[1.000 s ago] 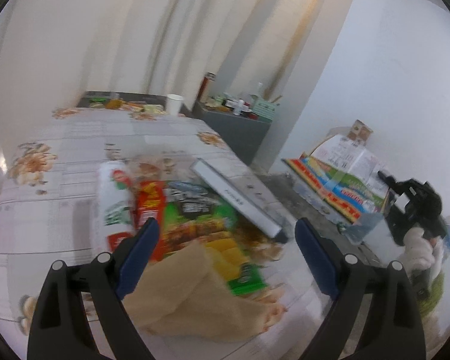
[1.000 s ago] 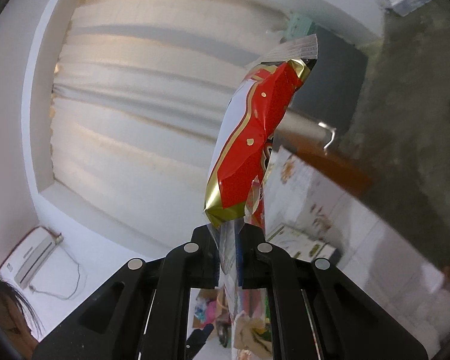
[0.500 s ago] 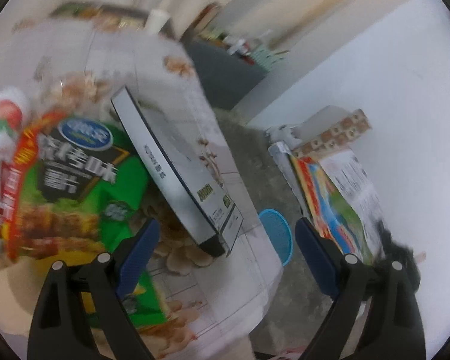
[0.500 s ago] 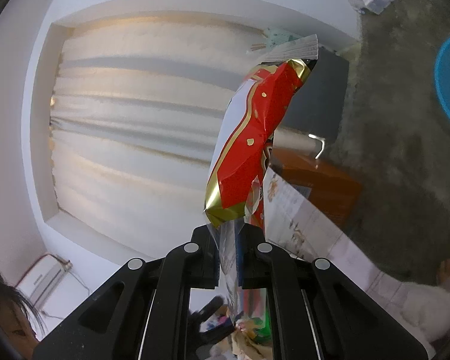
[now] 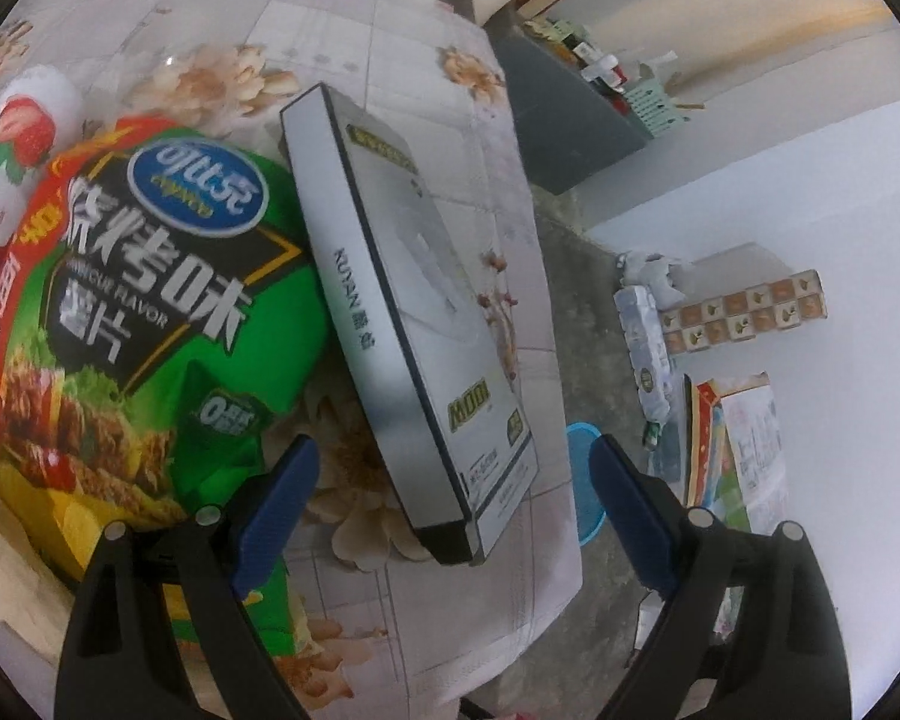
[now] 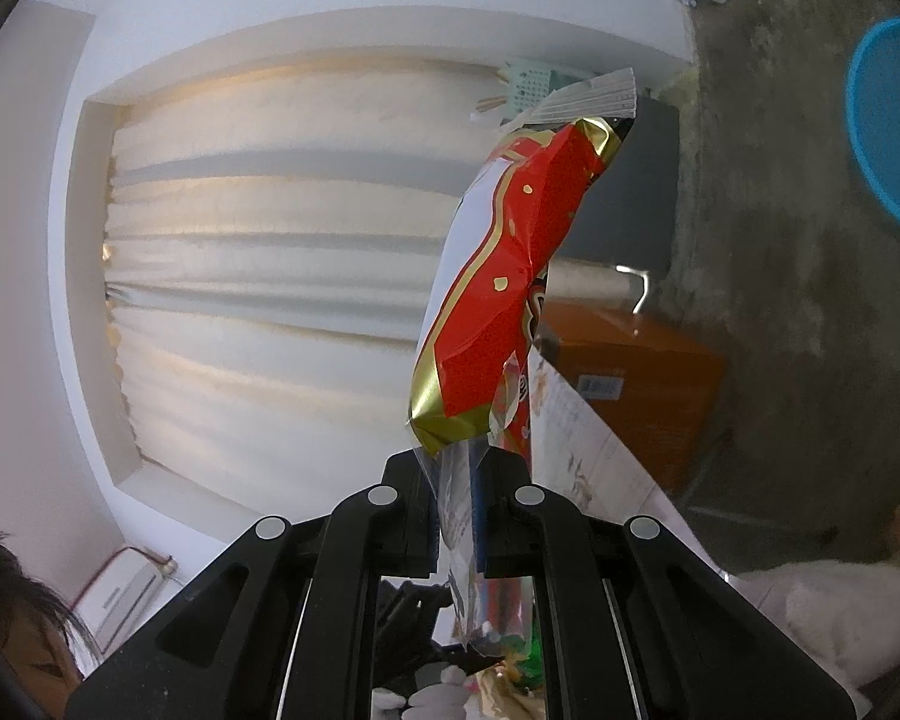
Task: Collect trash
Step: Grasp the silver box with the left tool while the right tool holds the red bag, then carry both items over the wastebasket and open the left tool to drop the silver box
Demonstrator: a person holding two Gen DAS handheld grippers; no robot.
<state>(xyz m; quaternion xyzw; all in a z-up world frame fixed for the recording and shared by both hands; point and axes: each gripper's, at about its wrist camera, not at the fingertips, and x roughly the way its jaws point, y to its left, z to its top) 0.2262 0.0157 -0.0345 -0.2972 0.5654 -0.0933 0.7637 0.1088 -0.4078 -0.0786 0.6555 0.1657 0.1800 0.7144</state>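
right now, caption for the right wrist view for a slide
Right gripper shut on a red and gold snack wrapper, blue basin on the floor.

Home room; floral tablecloth (image 5: 450, 60), curtains (image 6: 282, 276), floor clutter

green chip bag (image 5: 150, 312) cut off left

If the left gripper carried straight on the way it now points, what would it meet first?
Probably the flat grey box on the table: its near corner lies between the open fingers of the left gripper. Depth is hard to judge.
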